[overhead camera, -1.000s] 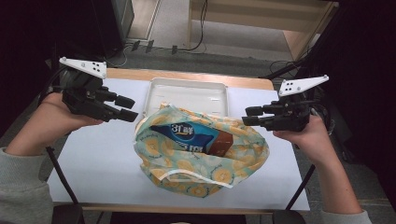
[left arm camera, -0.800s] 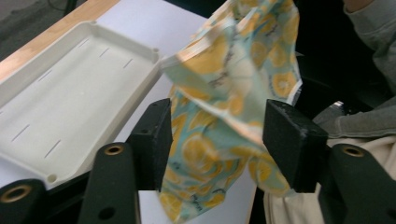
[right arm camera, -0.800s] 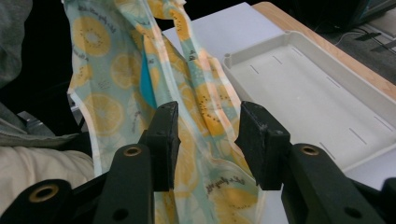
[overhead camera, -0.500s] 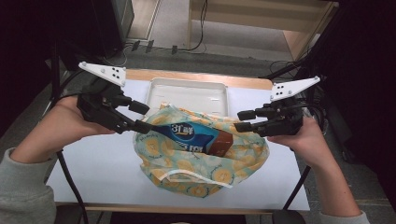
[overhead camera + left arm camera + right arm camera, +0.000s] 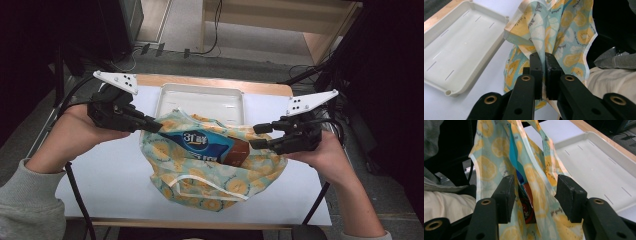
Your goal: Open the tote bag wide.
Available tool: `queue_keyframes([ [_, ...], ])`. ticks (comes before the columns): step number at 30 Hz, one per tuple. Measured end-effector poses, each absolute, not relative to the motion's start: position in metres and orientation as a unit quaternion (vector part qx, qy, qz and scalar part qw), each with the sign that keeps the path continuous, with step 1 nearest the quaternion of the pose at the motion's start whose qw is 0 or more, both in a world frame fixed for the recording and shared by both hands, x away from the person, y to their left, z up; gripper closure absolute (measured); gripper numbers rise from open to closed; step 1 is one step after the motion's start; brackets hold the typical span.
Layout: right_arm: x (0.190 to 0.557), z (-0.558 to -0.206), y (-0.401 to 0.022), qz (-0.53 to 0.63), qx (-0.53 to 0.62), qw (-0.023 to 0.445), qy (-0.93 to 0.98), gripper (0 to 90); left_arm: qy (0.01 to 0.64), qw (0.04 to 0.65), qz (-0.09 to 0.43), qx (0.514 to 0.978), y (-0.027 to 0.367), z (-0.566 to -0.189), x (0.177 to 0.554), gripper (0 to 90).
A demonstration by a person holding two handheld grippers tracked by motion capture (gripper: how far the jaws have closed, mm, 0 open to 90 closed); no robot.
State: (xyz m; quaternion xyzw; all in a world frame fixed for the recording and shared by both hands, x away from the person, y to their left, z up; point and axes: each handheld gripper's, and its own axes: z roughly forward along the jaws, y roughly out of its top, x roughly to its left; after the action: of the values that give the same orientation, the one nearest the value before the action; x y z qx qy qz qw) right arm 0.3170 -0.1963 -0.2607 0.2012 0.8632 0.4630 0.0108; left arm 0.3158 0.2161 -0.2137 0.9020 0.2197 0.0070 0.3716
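While the left gripper's (image 5: pixel 150 126) fingers (image 5: pixel 535 65) have just clamped the lemon-print cloth bag's (image 5: pixel 210 180) left rim on the white tabletop (image 5: pixel 115 175), the right gripper's (image 5: pixel 260 136) fingers, spread and widening, straddle the right rim beside the blue-and-brown packet (image 5: pixel 212 147) lying crosswise.

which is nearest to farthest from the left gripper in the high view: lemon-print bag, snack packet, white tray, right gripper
1. lemon-print bag: its left edge is pinched between the left gripper fingers, which have just closed on it.
2. snack packet: inside the bag, just right of the fingers.
3. white tray: behind the bag, toward the table's far edge.
4. right gripper: across the bag, at its right end.
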Motion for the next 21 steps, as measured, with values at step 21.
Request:
queue_keyframes([
  [21,0.319,-0.268,-0.211,0.444,0.234,0.048,0.864,85.6,0.264,0.383,0.018,0.885,0.252,-0.226,0.328,89.1],
])
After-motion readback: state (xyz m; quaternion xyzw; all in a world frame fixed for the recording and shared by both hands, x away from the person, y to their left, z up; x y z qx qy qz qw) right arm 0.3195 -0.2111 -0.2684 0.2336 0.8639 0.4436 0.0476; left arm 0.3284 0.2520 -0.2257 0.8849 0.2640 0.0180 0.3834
